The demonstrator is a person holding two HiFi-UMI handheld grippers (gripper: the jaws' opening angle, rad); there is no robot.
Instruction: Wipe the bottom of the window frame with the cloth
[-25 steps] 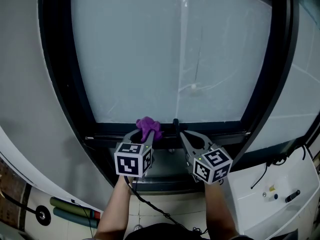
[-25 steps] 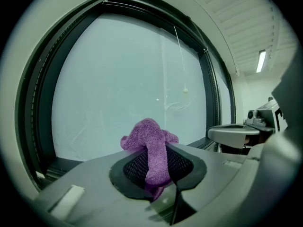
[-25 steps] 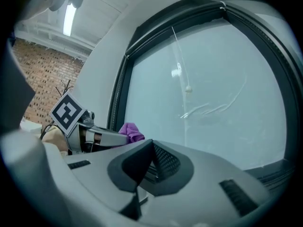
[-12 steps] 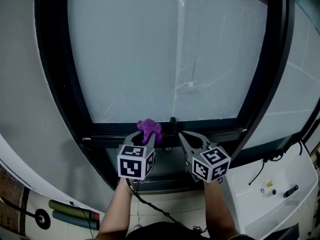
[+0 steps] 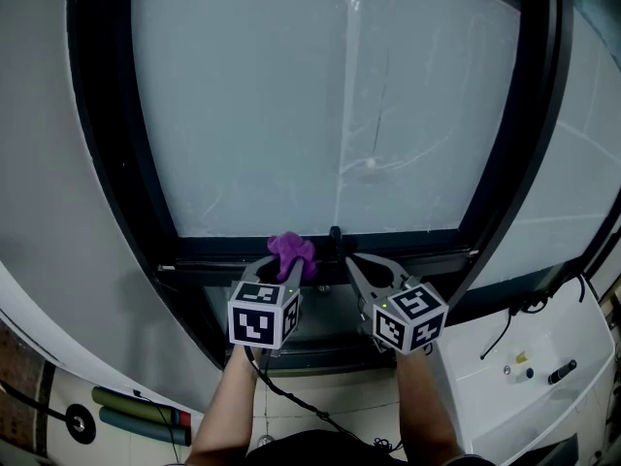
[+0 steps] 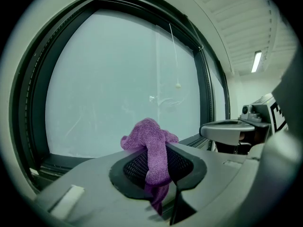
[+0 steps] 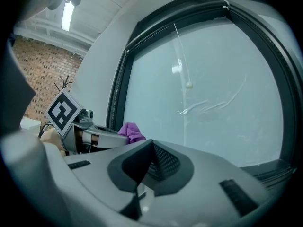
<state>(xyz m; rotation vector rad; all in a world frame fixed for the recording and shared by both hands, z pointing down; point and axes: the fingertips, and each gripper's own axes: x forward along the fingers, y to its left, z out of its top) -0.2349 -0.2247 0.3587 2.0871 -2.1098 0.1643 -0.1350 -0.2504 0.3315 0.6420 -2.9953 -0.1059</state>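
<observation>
The left gripper [image 5: 283,266] is clamped on the purple cloth [image 5: 290,250]. A wad pokes past its tips at the middle of the frame's bottom rail [image 5: 417,244], probably so it can rub along there. The right gripper [image 5: 342,245], jaws together and empty, hangs just beside.

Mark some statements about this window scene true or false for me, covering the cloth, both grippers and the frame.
1. The left gripper is shut on the cloth. True.
2. The cloth is green. False: it is purple.
3. The right gripper holds a second cloth. False: its jaws are together with nothing between them.
4. Both grippers are near the bottom of the window frame. True.
5. The cloth lies loose on the floor. False: it sticks up from the left gripper's jaws, by the frame's bottom rail.
</observation>
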